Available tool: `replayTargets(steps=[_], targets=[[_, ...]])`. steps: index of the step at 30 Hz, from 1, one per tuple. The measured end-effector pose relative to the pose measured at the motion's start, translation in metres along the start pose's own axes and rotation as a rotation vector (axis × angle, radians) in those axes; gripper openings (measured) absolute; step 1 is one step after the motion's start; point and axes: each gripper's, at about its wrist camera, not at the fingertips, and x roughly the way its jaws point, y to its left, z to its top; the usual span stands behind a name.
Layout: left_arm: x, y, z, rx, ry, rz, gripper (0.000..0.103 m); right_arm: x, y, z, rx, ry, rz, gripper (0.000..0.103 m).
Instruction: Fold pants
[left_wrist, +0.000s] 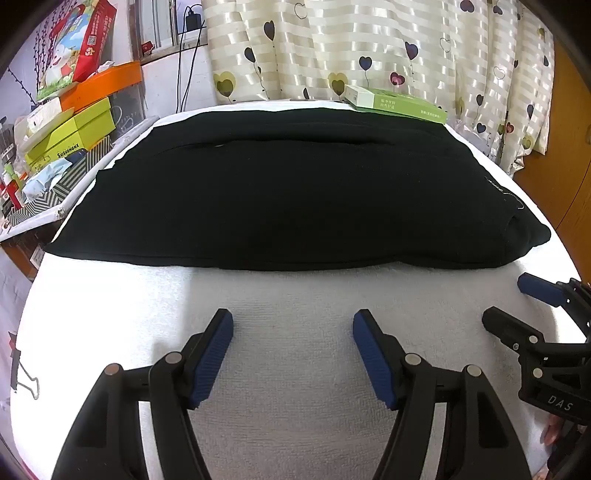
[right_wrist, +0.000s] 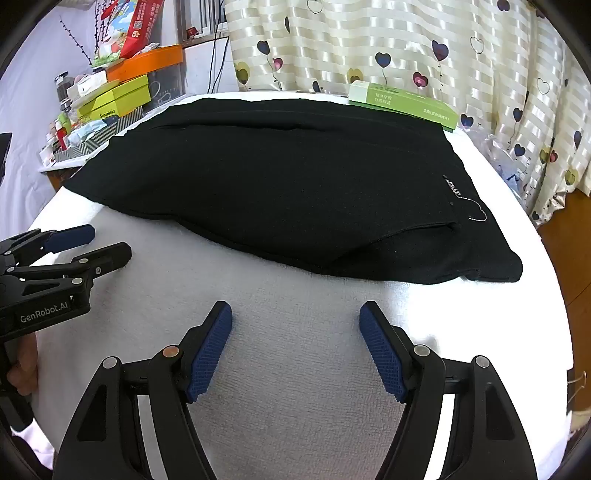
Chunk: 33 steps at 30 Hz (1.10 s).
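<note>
Black pants (left_wrist: 288, 192), white towel (left_wrist: 295, 295), heart-patterned cream curtain (left_wrist: 369, 44).

You have the black knit pants (left_wrist: 288, 192) lying flat, folded into a broad rectangle, apparently in two layers, on the white towel-covered table (left_wrist: 288, 295).

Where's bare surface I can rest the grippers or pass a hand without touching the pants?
Free: the white towel strip between the black pants near edge and both open grippers, left gripper and right gripper. A narrow bare band runs right of the pants. Crowded: the far edge holds the green box, and stacked boxes line the left side.
</note>
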Motion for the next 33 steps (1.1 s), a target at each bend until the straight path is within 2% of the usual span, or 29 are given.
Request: replayTargets(steps=[33], targets=[[-0.0003, 0.0003, 0.001, 0.006, 0.0, 0.007, 0.071, 0.0003, -0.0001, -0.0001, 0.001, 0.0, 0.002, 0.072]])
